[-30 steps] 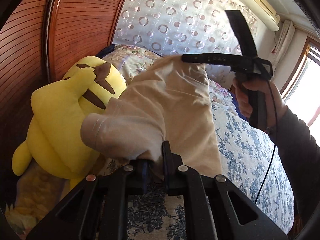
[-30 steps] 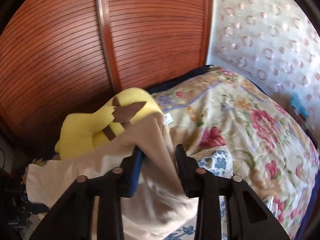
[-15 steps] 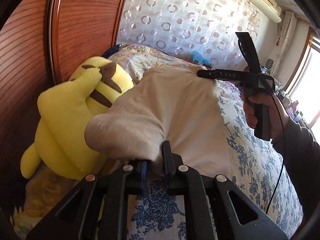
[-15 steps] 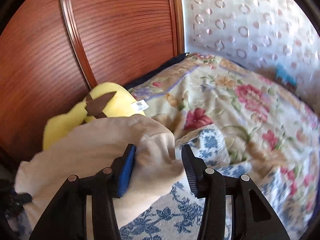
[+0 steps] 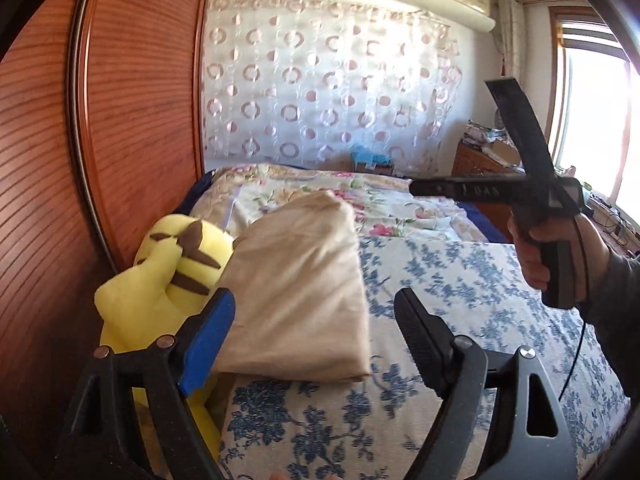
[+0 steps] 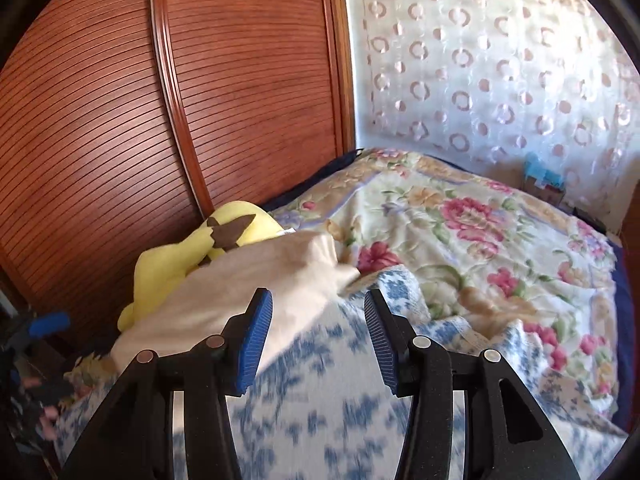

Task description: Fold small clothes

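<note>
A folded beige garment [image 5: 304, 292] lies on the blue-flowered bedsheet [image 5: 460, 292], leaning against a yellow plush toy [image 5: 168, 280]. My left gripper [image 5: 312, 320] is open and empty, just in front of the garment's near edge. My right gripper [image 6: 318, 324] is open and empty, held above the sheet to the right of the garment [image 6: 240, 300]. In the left wrist view the right gripper [image 5: 416, 190] is held up in a hand at the right, apart from the garment.
A ribbed wooden headboard [image 5: 100, 140] stands at the left behind the plush toy [image 6: 192, 256]. A pink-flowered quilt [image 6: 480, 240] covers the far part of the bed. A patterned curtain [image 5: 328, 92] hangs behind. A window [image 5: 592, 120] is at the right.
Both grippers have opened and let go of the beige garment. It now lies folded on the bed. Both grippers have pulled back from it, the right one up and to the right.
</note>
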Motion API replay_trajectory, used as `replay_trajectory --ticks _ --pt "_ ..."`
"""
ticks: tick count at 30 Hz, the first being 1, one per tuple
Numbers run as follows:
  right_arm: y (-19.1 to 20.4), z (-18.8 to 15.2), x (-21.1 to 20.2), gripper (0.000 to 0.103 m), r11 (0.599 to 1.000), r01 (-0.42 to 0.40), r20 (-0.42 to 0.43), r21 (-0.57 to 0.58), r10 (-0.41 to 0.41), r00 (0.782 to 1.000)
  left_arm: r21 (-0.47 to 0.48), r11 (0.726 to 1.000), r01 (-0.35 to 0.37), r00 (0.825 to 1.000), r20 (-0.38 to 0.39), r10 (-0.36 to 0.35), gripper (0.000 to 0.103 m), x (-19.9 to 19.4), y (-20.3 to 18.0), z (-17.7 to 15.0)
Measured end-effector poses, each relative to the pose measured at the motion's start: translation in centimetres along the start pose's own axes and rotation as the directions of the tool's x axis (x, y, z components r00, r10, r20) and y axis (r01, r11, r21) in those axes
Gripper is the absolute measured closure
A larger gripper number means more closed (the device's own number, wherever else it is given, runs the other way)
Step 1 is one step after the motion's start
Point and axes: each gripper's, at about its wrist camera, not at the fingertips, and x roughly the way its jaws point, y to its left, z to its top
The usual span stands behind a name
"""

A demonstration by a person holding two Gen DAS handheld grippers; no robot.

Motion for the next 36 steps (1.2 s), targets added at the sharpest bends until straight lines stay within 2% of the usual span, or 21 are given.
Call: replay_trajectory --ticks 5,11,14,18,19,25,29,36 --pt "0.3 -3.5 -5.5 0.051 0.998 0.058 0.023 0.039 -0.059 0.998 0.01 1.0 -0.009 1.0 0.027 0.008 0.021 -1.5 -2.1 0.7" --pt "0.8 -7.8 -11.0 0.046 0.988 0.125 0.05 0.095 -0.13 0.99 0.068 0.997 -0.022 0.999 0.038 0.019 0.021 -2.5 -5.8 0.8" --pt "1.4 -9.8 -13.9 0.042 0.979 0.163 0.064 0.12 -0.172 0.983 0.079 0.997 0.0 0.999 0.041 -0.003 0.021 -2.9 -7.5 0.7" --pt "2.7 -11.8 -17.7 0.03 0.97 0.188 0.09 0.155 -0.204 0.975 0.086 0.996 0.024 0.998 0.061 -0.03 0.021 -3.7 -9.6 0.6" --pt "3.1 -12.2 -18.7 0.027 0.966 0.203 0.096 0.163 -0.221 0.971 0.085 0.996 0.034 0.997 0.062 -0.039 0.021 -3.8 -10.1 0.6" --pt "5.5 -14.7 -23.9 0.024 0.942 0.268 0.143 0.204 -0.299 0.943 0.101 0.992 0.071 0.995 0.07 -0.078 0.021 -5.2 -13.1 0.9" --pt "7.0 -16.2 -27.3 0.024 0.915 0.318 0.186 0.249 -0.368 0.911 0.094 0.992 0.084 0.993 0.077 -0.091 0.021 -6.1 -14.3 1.3" --pt "8.8 -17.5 -29.3 0.024 0.889 0.362 0.201 0.281 -0.423 0.884 0.099 0.991 0.087 0.993 0.072 -0.095 0.021 -7.0 -15.5 1.5"
